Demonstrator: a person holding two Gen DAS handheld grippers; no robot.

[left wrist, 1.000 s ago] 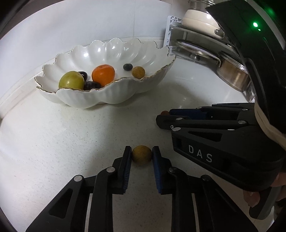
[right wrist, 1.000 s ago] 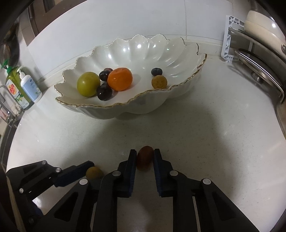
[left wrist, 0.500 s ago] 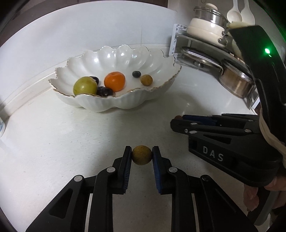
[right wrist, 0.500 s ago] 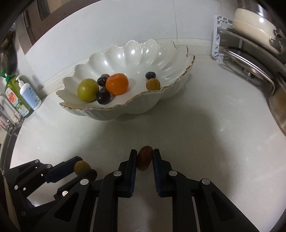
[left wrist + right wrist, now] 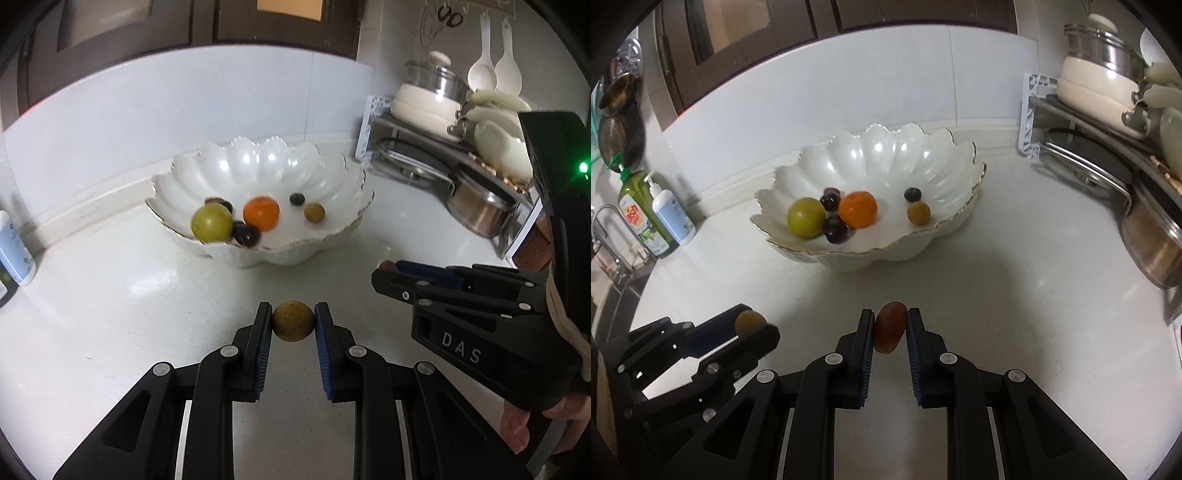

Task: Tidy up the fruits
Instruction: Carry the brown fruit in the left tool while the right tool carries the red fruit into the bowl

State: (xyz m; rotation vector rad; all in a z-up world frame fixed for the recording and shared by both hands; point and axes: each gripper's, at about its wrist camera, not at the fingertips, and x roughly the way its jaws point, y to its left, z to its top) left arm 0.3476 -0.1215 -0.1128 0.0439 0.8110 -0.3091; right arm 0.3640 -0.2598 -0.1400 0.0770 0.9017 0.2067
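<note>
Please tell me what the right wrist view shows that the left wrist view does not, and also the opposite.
Only the right wrist view shows the green soap bottle, the faucet beside it, and the whole reddish-brown fruit in the right claw.

Only the left wrist view shows two white spoons hanging on the wall, the person's fingers on the right claw's handle, and a green light.

Both show the scalloped white bowl holding fruit, the speckled yellow-brown fruit in the left claw, and the pot rack.
</note>
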